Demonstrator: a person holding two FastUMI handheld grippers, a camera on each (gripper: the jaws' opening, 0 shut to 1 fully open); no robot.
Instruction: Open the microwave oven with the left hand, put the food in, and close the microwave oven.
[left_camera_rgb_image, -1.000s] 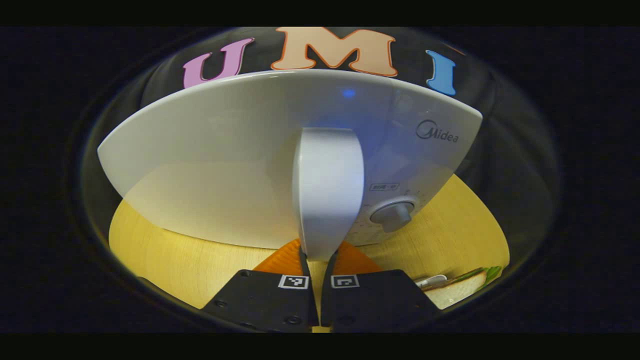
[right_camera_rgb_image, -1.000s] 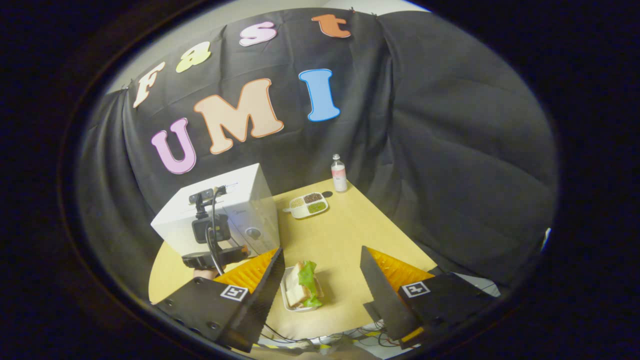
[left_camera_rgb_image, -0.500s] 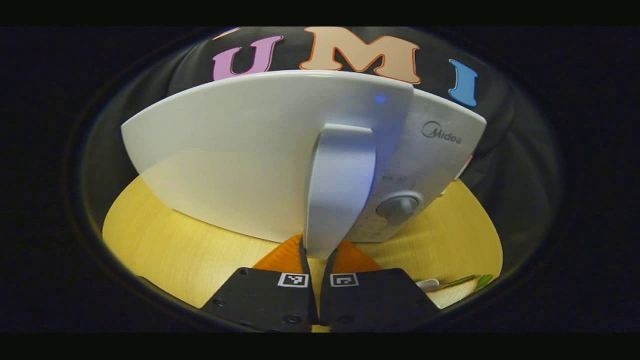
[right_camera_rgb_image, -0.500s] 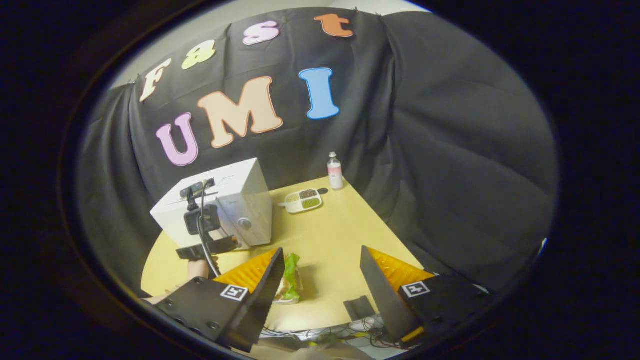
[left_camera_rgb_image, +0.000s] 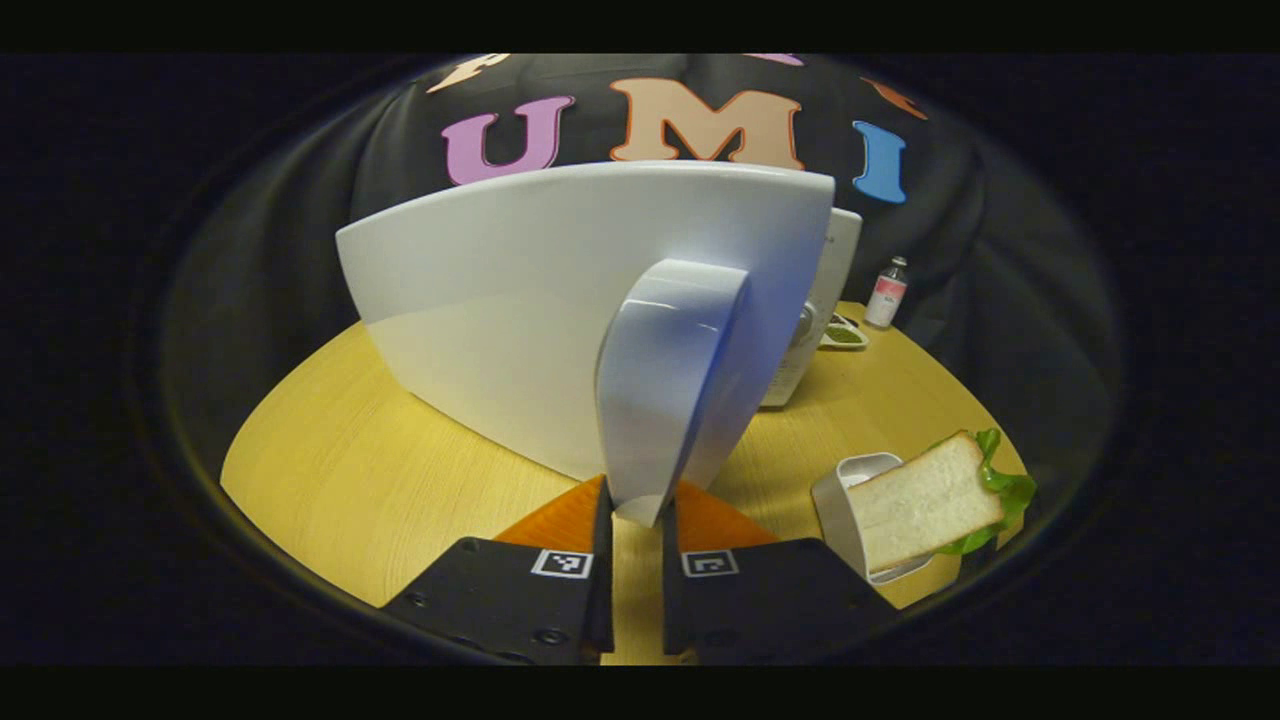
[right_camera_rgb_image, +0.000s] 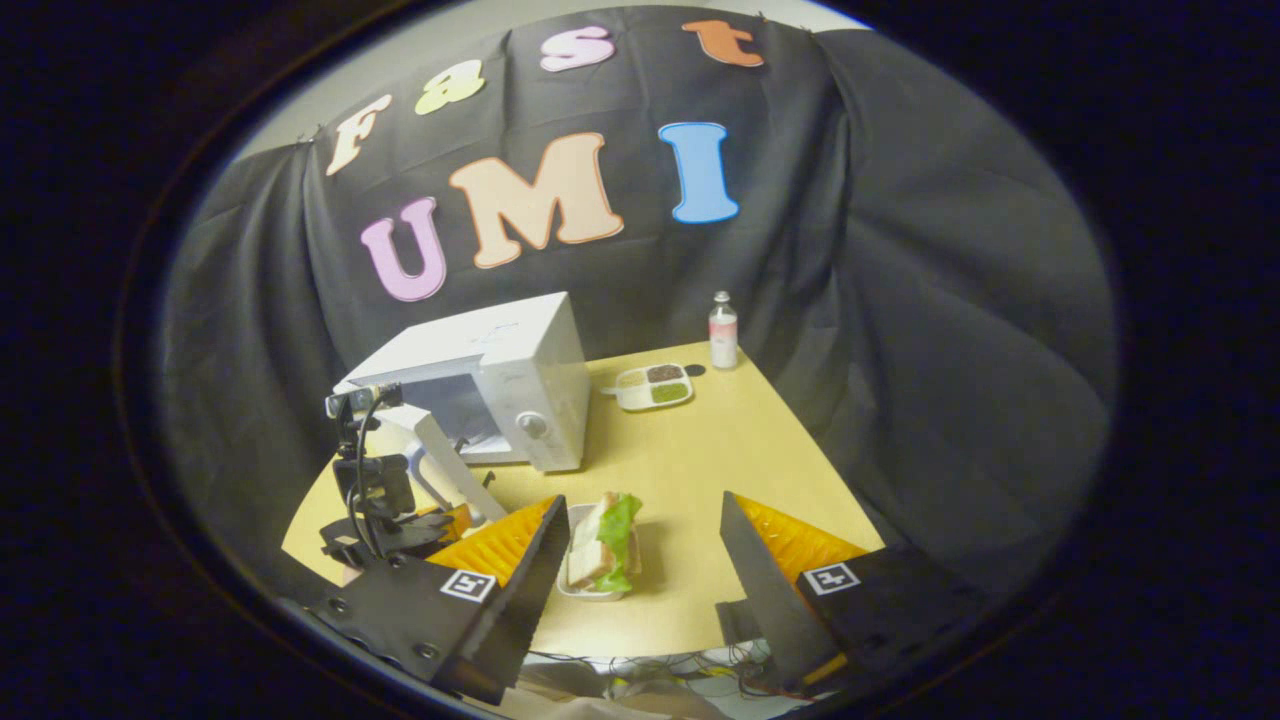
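1. In the left gripper view, the left gripper (left_camera_rgb_image: 632, 520) is seen clamped on the door handle (left_camera_rgb_image: 670, 380) of the microwave oven (left_camera_rgb_image: 838, 260); both fingers are pressed against the lower end of the handle, one on each side.
2. The door (left_camera_rgb_image: 520, 320) is seen swung out from the oven body, its outer face turned toward that camera, and the body's control side is glimpsed just behind the door's right edge.
3. In the right gripper view, the microwave oven (right_camera_rgb_image: 520, 370) is shown at the back left of the yellow table (right_camera_rgb_image: 700, 470) with its door (right_camera_rgb_image: 440, 460) standing open and the cavity exposed.
4. The left gripper (right_camera_rgb_image: 440, 522) is found there at the door's outer edge, with its camera and cable mounted above it.
5. The right gripper (right_camera_rgb_image: 640, 545) is held above the table's near edge with its fingers wide apart and nothing between them.
6. The food, a sandwich (right_camera_rgb_image: 605, 540) with lettuce, is seen resting in a small white tray (right_camera_rgb_image: 590, 592) on the table, in front of the oven and to the right of the open door.
7. The same sandwich (left_camera_rgb_image: 925, 500) is shown at the lower right of the left gripper view, standing in its white tray (left_camera_rgb_image: 835, 495).
8. A divided dish (right_camera_rgb_image: 653, 386) and a small bottle (right_camera_rgb_image: 722, 331) are placed at the table's far side, to the right of the oven.
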